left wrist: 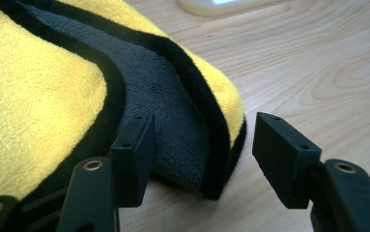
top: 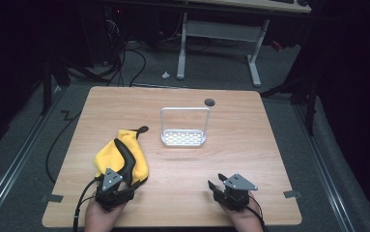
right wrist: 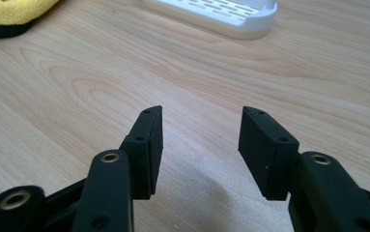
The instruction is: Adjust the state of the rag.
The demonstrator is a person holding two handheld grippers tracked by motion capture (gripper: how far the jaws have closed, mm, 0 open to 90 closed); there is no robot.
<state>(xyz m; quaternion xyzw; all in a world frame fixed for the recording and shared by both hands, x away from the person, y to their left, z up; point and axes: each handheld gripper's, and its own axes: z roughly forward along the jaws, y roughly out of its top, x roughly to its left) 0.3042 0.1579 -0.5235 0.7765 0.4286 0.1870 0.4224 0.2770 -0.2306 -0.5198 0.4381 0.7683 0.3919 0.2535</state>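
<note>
Left gripper [left wrist: 202,145] is sitting at the near-left of the counter [top: 250,159], fingers [left wrist: 134,154] standing wide open. One finger is resting on the cloth's grey inner face, the other is hanging over bare wood just past the black-trimmed fold; pads are not pinching anything. Yellow cloth [top: 120,154] is lying crumpled near the left edge, toward the near-left corner, yellow side out, grey lining and black hem showing where it's folding over, a black loop sticking out at its far end.

Right gripper [right wrist: 199,145] is hovering low at the near-right of the counter, fingers [right wrist: 146,145] spread well apart, holding nothing, bare wood between them.

White rack [top: 183,126] is standing mid-counter, toward the far edge: slotted base tray plus upright wire frame. Tray is carrying nothing. It's sitting well apart from the cloth and both grippers. Small dark round hole [top: 209,102] is sitting in the counter near the far edge, just behind the rack.
</note>
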